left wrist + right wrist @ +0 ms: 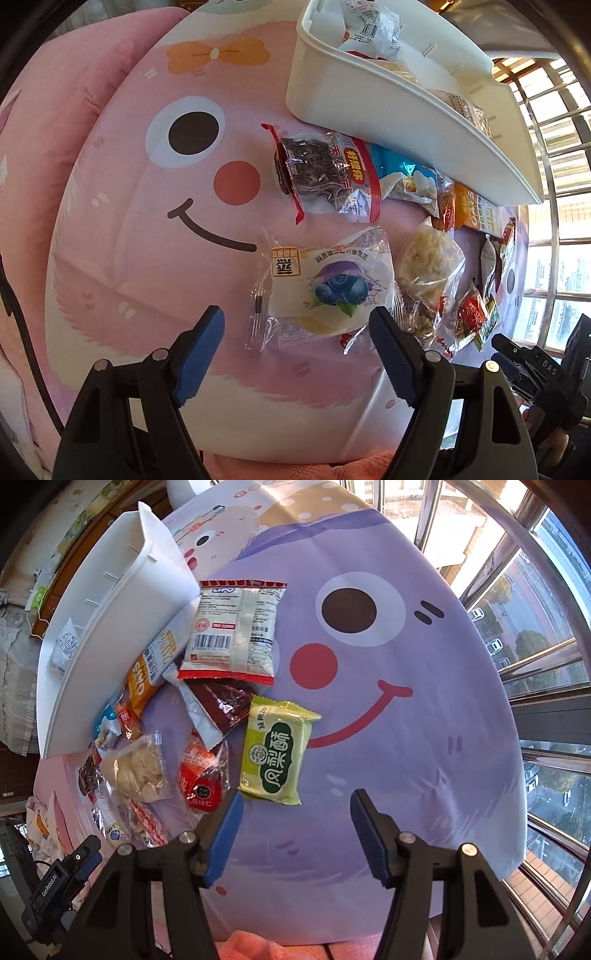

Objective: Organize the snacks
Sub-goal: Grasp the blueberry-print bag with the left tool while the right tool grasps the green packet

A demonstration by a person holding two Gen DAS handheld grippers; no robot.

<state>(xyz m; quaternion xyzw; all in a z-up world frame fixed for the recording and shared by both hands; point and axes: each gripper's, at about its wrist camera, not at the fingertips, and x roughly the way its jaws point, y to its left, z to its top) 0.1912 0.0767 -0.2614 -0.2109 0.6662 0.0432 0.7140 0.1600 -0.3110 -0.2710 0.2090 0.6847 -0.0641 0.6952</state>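
Snacks lie loose on a cartoon-face cloth [155, 258], most of them bunched along the long wall of a white bin [369, 107]. We see the bin holding a few wrapped packs: a crinkled white one [373, 27] at one end, a barcode-printed pack [467, 107] further along, and something yellowish between them that we cannot read. Slot marks line the bin's inner wall; we cannot tell whether dividers split it.

Outside the bin, a dark cake with red wrapper ends [321, 173] and a blue pack [410, 177] sit against its wall. A blueberry bun [332, 288] lies just beyond our left gripper [295, 325], jaws released, nothing between them; the right finger's tip reaches the wrapper's edge.

Our right gripper [295, 812] hangs slack and empty over the purple face. A green pastry pack [275, 749] lies just ahead, near the left finger's tip. Behind it sit a dark red sachet [225, 705] and a white-and-red pack [234, 631] with its barcode up, touching the bin's corner.
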